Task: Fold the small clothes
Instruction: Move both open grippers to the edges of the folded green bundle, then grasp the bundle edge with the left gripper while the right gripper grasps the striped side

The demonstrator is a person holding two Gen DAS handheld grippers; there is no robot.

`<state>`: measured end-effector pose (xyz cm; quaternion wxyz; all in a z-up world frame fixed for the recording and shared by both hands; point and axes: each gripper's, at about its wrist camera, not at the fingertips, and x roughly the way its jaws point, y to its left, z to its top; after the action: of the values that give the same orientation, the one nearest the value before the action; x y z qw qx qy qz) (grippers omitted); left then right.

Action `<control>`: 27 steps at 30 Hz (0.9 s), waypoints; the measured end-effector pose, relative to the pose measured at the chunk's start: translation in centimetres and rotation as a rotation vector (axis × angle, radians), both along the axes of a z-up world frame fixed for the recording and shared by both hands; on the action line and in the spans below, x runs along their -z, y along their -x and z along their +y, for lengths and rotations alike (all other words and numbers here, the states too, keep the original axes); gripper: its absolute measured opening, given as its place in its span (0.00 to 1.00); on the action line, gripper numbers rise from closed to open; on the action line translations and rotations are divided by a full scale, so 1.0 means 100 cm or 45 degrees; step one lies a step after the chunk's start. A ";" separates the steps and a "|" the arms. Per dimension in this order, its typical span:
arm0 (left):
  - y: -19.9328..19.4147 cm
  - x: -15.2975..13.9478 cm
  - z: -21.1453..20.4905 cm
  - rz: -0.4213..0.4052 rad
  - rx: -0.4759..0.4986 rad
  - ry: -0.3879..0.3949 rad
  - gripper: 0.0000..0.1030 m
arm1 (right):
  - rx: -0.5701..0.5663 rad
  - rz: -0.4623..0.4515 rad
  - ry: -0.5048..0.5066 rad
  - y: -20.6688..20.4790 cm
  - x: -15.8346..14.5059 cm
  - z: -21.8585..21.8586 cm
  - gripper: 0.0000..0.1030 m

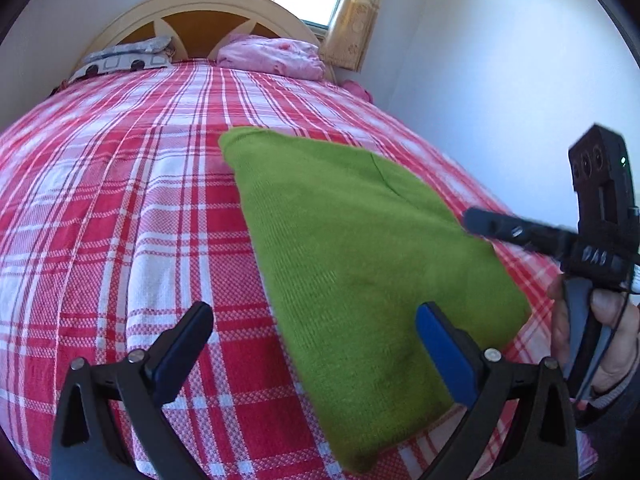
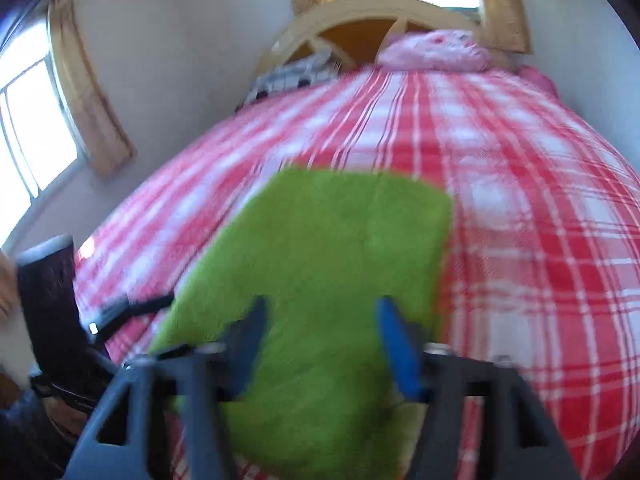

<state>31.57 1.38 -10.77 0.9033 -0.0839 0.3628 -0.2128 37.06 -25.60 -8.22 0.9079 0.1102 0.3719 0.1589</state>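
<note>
Green knit garment [image 1: 360,248] lies folded into a flat, roughly four-sided pad on the red-and-white checked bedspread [image 1: 120,208], filling the centre and lower right of the left wrist view and the middle of the right wrist view. Both grippers stand spread and empty: the left gripper [image 1: 316,340] has one finger over bare bedspread and the other over the garment's near edge, and the right gripper [image 2: 320,332] hovers above the cloth with nothing pinched, though blur hides whether a pad brushes it. The likely trouble is a fingertip catching the loose knit on the way out and dragging the top layer open, since nothing pins the fold. A further fold taken from only one layer would peel the stack apart. The soft bedding could also let the pad slide or wrinkle under a sideways push.
</note>
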 end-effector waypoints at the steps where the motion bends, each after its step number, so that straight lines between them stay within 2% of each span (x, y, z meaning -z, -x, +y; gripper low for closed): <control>1: -0.003 0.001 0.004 0.016 -0.013 0.029 1.00 | 0.029 0.014 -0.040 -0.005 -0.001 -0.009 0.83; 4: -0.010 0.006 0.009 0.070 -0.018 0.094 1.00 | 0.122 0.086 -0.172 -0.026 0.007 -0.041 0.83; 10: -0.020 0.014 -0.001 0.141 0.059 0.126 0.97 | 0.119 0.290 -0.314 -0.071 0.048 -0.057 0.83; 13: -0.024 0.016 -0.009 0.157 0.115 0.114 0.91 | 0.114 0.292 -0.391 -0.082 0.056 -0.062 0.83; 15: -0.024 0.016 -0.013 0.158 0.130 0.105 0.91 | 0.093 0.298 -0.419 -0.090 0.059 -0.061 0.81; 17: -0.026 0.017 -0.017 0.159 0.142 0.096 0.89 | 0.062 0.316 -0.416 -0.100 0.064 -0.057 0.66; 20: -0.026 0.017 -0.022 0.153 0.148 0.079 0.86 | 0.016 0.312 -0.409 -0.110 0.069 -0.048 0.62; 22: -0.026 0.017 -0.025 0.149 0.164 0.074 0.80 | 0.001 0.306 -0.415 -0.110 0.072 -0.046 0.62; 24: -0.025 0.017 -0.027 0.147 0.170 0.067 0.79 | -0.012 0.304 -0.411 -0.112 0.074 -0.045 0.57; 27: -0.023 0.017 -0.029 0.146 0.188 0.059 0.72 | -0.023 0.321 -0.431 -0.117 0.078 -0.047 0.44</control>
<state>33.86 -1.48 -12.45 0.8607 -0.0898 0.4142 -0.2820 48.81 -30.32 -15.97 0.8213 0.2768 0.4516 0.2122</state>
